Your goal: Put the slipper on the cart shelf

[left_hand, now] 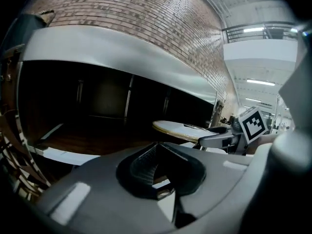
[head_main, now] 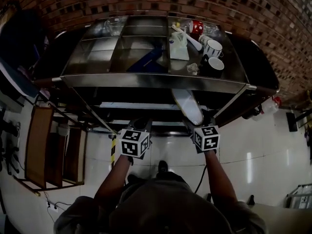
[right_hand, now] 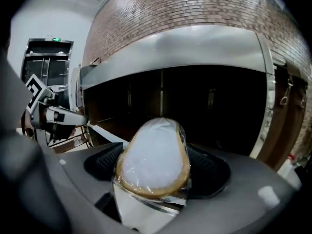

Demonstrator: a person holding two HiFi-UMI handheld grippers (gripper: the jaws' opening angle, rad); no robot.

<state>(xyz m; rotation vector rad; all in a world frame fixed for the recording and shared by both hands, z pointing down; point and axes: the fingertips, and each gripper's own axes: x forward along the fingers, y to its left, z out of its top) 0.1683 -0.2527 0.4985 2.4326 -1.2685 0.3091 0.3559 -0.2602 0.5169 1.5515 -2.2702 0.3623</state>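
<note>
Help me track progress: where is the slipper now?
The slipper is gripped in the right gripper, right of centre in the head view. It pokes under the front edge of the cart, into the dark space below the steel top.

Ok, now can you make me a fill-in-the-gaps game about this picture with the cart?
1. The right gripper is holding a ___ wrapped in clear plastic.
2. The wall behind the cart is made of ___.
3. The left gripper is holding ___.
4. The mugs stand on the cart's ___ shelf.
Missing words: slipper; bricks; nothing; top.
</note>
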